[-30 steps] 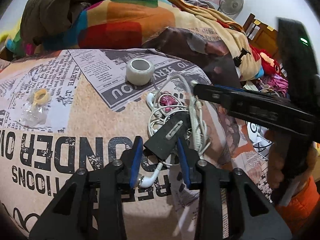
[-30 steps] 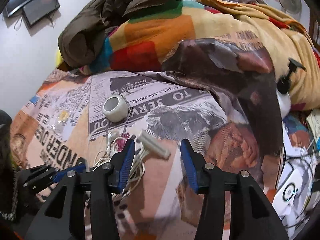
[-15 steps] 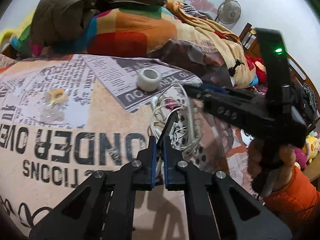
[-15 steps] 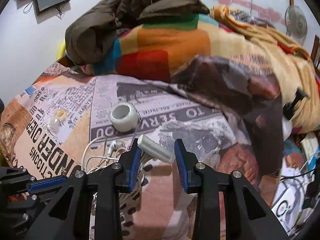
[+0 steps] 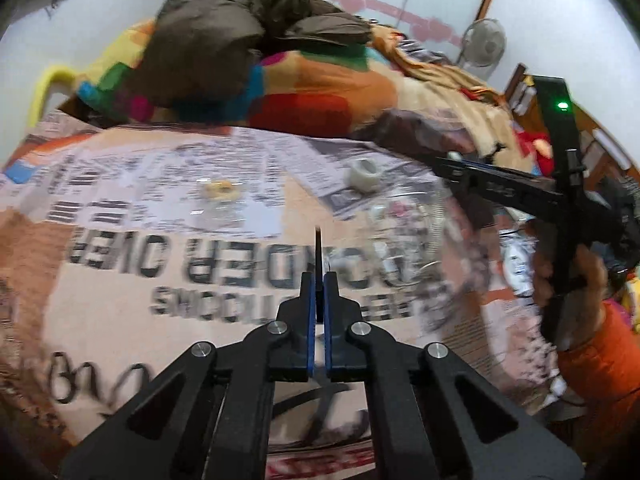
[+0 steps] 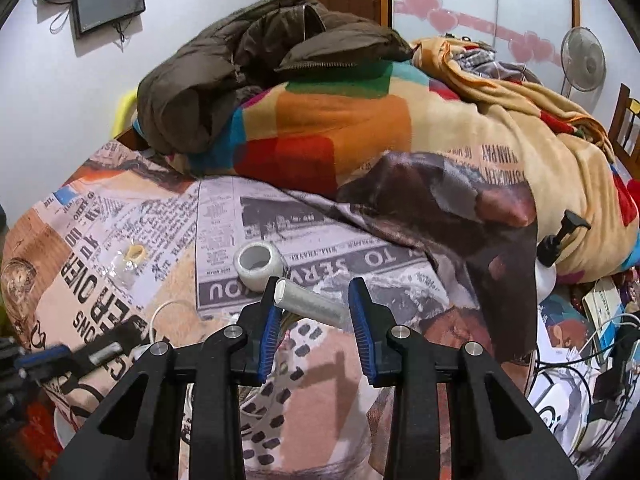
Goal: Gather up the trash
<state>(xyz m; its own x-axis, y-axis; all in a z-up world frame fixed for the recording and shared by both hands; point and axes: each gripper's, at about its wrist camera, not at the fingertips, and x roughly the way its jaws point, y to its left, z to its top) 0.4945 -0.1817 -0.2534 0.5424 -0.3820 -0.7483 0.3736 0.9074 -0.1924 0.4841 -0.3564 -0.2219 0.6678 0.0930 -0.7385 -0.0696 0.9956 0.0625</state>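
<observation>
left gripper (image 5: 319, 280): pads pressed together on a thin flat black card (image 5: 318, 254), mid-frame, lifted off the newsprint bedspread (image 5: 120, 304)
right gripper (image 6: 314, 312): spread wide, straddling a white plastic tube (image 6: 310, 302), lower centre
white tape roll (image 6: 259, 266): just beyond the tube

Newsprint-patterned bed (image 6: 120, 240) carries tape roll (image 6: 258, 266), blankets (image 6: 320, 140), cables (image 6: 160, 316).

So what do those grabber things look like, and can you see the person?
Both are black, with silver rivets and bright blue ribbed pads on the fingers: the left gripper and the right gripper. In the left view the right gripper has a small green light, and the hand holding it wears an orange sleeve.
</observation>
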